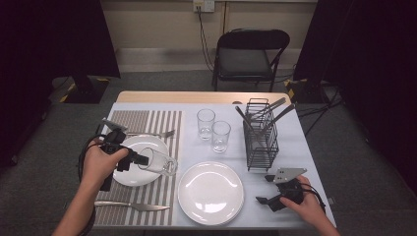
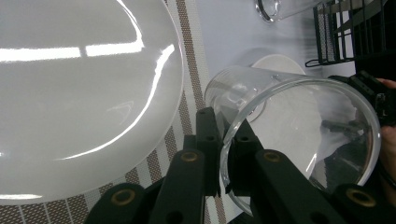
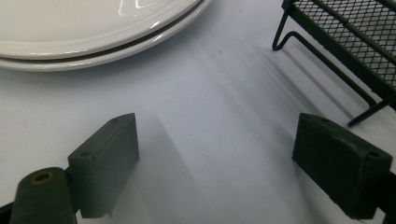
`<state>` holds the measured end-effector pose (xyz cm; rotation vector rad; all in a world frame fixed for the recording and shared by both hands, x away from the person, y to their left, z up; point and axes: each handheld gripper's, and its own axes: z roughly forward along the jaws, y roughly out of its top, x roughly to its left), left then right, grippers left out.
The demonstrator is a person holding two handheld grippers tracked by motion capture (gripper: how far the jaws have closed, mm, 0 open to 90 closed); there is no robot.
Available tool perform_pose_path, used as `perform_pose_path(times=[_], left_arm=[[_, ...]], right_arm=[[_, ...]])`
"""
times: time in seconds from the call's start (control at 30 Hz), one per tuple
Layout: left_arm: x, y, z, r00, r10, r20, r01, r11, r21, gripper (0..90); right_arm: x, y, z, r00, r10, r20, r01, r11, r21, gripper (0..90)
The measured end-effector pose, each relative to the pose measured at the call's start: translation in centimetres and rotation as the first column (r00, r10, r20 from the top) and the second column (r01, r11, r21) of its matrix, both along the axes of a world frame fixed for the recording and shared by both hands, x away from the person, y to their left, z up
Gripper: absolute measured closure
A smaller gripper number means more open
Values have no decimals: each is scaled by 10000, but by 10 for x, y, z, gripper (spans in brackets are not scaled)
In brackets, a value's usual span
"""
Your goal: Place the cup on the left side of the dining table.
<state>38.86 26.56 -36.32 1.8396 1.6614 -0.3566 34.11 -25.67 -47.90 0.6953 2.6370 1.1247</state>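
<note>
We have the glass (image 1: 160, 162) pinched by its rim in the left gripper (image 1: 139, 159), tipped on its side over the placemat (image 1: 162, 129) at three o'clock of the left plate (image 1: 129, 176); setting it upright is left, probably. The right gripper (image 1: 268, 189) rests wide and empty on the white tablecloth (image 1: 295, 142). A folding chair (image 1: 248, 55) stands beyond at twelve.
</note>
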Motion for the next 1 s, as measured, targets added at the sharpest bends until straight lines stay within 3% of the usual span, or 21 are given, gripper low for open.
perform_pose_path(times=[0.2,0.8,1.0], left_arm=[[-3,0,0,10000,18,-94,-19,9999,-139,860],[-15,3,-3,9995,-160,-263,162,9998,69,860],[-20,7,-6,9992,-171,-356,167,9998,-115,860]], right_arm=[[0,0,0,10000,1,-2,-1,10000,-2,133],[0,0,0,10000,12,-11,-12,10000,15,133],[0,0,0,10000,21,-20,-21,10000,29,133]])
